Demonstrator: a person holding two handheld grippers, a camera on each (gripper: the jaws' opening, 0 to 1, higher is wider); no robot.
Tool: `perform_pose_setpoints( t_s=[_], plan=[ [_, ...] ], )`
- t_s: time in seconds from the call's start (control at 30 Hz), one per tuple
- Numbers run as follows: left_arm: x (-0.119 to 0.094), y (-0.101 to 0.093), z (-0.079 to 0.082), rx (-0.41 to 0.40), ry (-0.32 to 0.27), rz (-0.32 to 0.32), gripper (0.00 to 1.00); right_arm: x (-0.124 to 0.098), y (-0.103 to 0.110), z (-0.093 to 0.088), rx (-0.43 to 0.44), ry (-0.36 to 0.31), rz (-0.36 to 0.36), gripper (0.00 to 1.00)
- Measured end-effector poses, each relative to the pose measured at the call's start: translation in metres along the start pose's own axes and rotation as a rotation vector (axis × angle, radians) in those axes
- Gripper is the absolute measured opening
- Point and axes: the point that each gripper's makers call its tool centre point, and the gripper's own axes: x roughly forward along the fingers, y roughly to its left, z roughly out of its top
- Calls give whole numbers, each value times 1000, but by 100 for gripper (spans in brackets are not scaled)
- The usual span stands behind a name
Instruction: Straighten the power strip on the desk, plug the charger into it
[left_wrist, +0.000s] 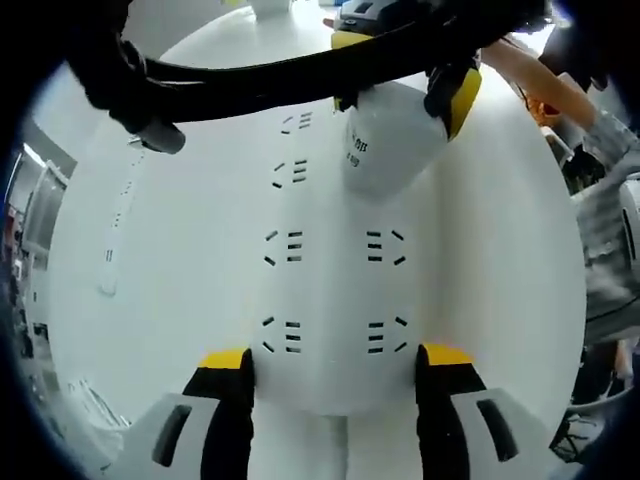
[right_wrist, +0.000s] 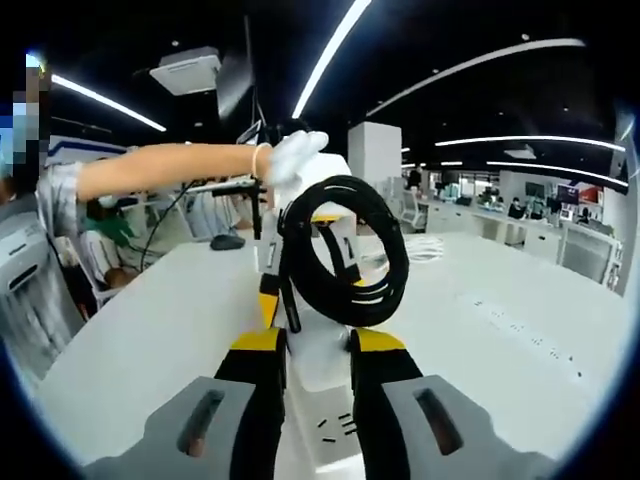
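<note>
Left gripper (left_wrist: 334, 365) sat nearest the lens in the left gripper view, its yellow-tipped jaws pinching the near end of the power strip (left_wrist: 325, 300), one jaw on each long side. Strip lay flat on the white desk (left_wrist: 170, 300) and ran straight ahead between the jaws, two columns of sockets facing up.

At the strip's far end the right gripper (left_wrist: 405, 95) came in from ahead, clamped on the white charger (left_wrist: 385, 145), which stood on the strip's surface over a right-column socket. Whether its pins were seated could not be told. Black cable (left_wrist: 260, 75) swept across above the charger, ahead of the left jaws.

Right gripper view: right gripper (right_wrist: 318, 345) had its jaws pressed against both sides of the charger (right_wrist: 318, 365). Cable (right_wrist: 350, 250) hung in a coil just beyond the jaw tips. Power strip (right_wrist: 335, 430) showed below and between the jaws. Beyond the coil, a person's gloved hand (right_wrist: 295, 155) reached in from the left. Second white strip (right_wrist: 525, 325) lay well off to the right on the desk (right_wrist: 150, 330).
</note>
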Motion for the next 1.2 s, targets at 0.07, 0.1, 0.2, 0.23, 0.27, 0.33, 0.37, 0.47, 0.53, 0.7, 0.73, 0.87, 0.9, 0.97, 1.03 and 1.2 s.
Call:
perform_pose_setpoints(
  t_s=[0.07,0.1,0.2,0.23,0.27,0.33,0.37,0.47,0.53,0.7,0.73,0.87,0.9,0.97,1.03,1.2],
  plan=[
    [0,1,0,-1,-8,-1,65,0,2,-1,-18,30,-8,24],
    [0,2,0,0,-9,-1,65,0,2,-1,-31,43,-12,24],
    [0,2,1,1,-6,-1,65,3,0,-7,-84,107,-39,35],
    [1,2,1,2,-4,0,65,5,1,-7,-89,112,-35,41],
    [1,2,1,2,-2,-1,65,6,2,-7,-92,121,-35,46],
    [1,2,1,3,1,-2,65,7,5,-5,-96,139,-21,46],
    [1,2,1,4,2,-2,65,8,6,-5,-107,155,-15,47],
    [1,1,2,3,1,-3,65,12,5,-8,-158,229,-13,47],
    [2,0,2,3,0,-3,65,15,5,-7,-153,241,-15,45],
    [4,-4,4,5,-1,-4,65,11,5,-3,-153,233,-15,33],
    [4,-4,5,5,-2,-5,65,12,6,-3,-160,234,-11,32],
    [4,-1,5,6,-5,-9,65,16,8,-5,-185,271,-2,24],
    [4,-1,5,6,-6,-9,65,15,6,-5,-170,289,-6,23],
    [4,-3,6,7,-7,-9,65,17,6,-6,-153,310,-11,22],
    [4,-4,7,8,-10,-8,65,16,7,-8,-116,327,-11,22],
    [3,-7,7,13,-26,-8,65,12,16,-13,-192,427,-4,21]
  ],
)
